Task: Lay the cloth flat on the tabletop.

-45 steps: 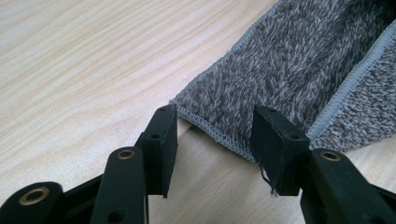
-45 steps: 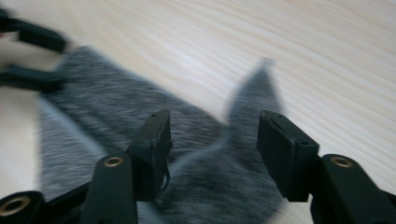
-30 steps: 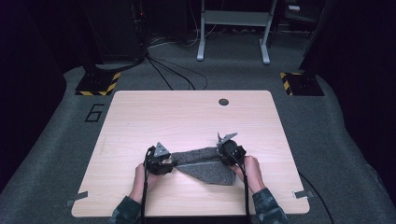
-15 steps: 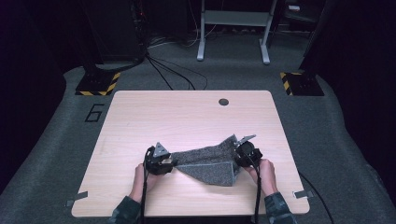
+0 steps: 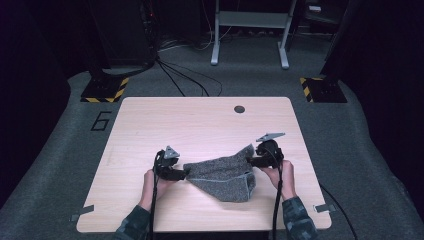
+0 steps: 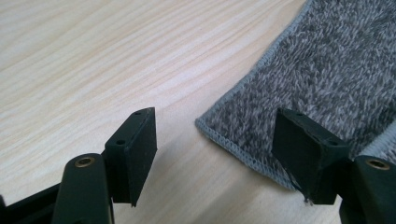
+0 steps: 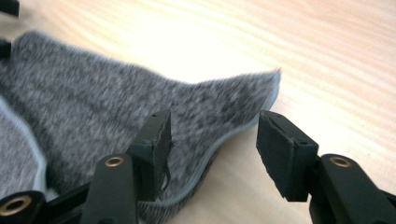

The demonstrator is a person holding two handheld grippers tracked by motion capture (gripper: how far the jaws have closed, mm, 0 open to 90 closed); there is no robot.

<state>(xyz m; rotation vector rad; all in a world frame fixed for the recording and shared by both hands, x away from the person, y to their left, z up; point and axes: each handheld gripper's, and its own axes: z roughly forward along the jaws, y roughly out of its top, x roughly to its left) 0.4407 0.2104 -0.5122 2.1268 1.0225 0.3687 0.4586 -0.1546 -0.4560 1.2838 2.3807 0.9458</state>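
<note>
Two grippers sit at the ends of a fuzzy grey cloth with a pale stitched edge, which lies rumpled on the near half of the light wooden table, well apart from the small dark round hole near the far side. From the high view, the left gripper is at the cloth's left corner and the right gripper is at its raised right corner. In the left gripper view, the jaws have just been opening; they stand wide apart, the corner of the cloth lies flat between them, and the pads do not press on it. In the right gripper view, the jaws have also just been opening, and the pointed corner of the cloth sits between them, loose and a bit blurry. I think the step now is letting go after laying the cloth down. To do it well, both hands should keep the jaws wide and pull straight back, away from the cloth, so no pad catches the fuzzy edge and drags it. Lifting a little first would help the right corner fall flat.
</note>
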